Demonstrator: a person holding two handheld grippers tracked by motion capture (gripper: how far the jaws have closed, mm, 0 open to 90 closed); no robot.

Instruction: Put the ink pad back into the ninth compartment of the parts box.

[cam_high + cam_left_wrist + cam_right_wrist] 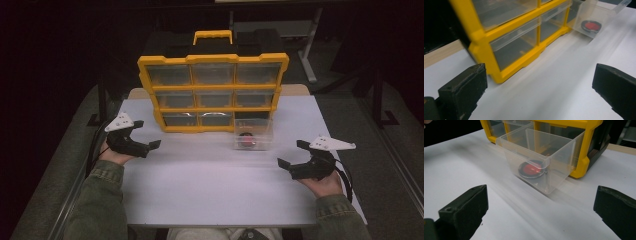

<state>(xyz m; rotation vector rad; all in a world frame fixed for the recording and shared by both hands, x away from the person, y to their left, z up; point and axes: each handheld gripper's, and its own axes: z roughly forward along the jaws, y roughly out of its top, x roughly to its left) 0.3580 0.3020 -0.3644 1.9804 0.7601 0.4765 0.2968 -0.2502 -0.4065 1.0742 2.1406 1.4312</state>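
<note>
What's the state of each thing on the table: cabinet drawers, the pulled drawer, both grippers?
Yellow plastic drawer cabinet: upright, eight clear drawers pushed in, bottom-right slot vacant.
Clear plastic drawer: pulled out at bottom right, holding a disc.
Round red and black disc: flat on the drawer floor.
Left gripper: open, holding nothing.
Right gripper: open, holding nothing.

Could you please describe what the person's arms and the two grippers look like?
Each black two-jaw hand-held gripper, left and right, carries a white three-cornered plate with dark dots on top, and a black cable trails from it. The blocky jaws are matt black. Both olive-green fabric sleeves have buttoned cuffs.
</note>
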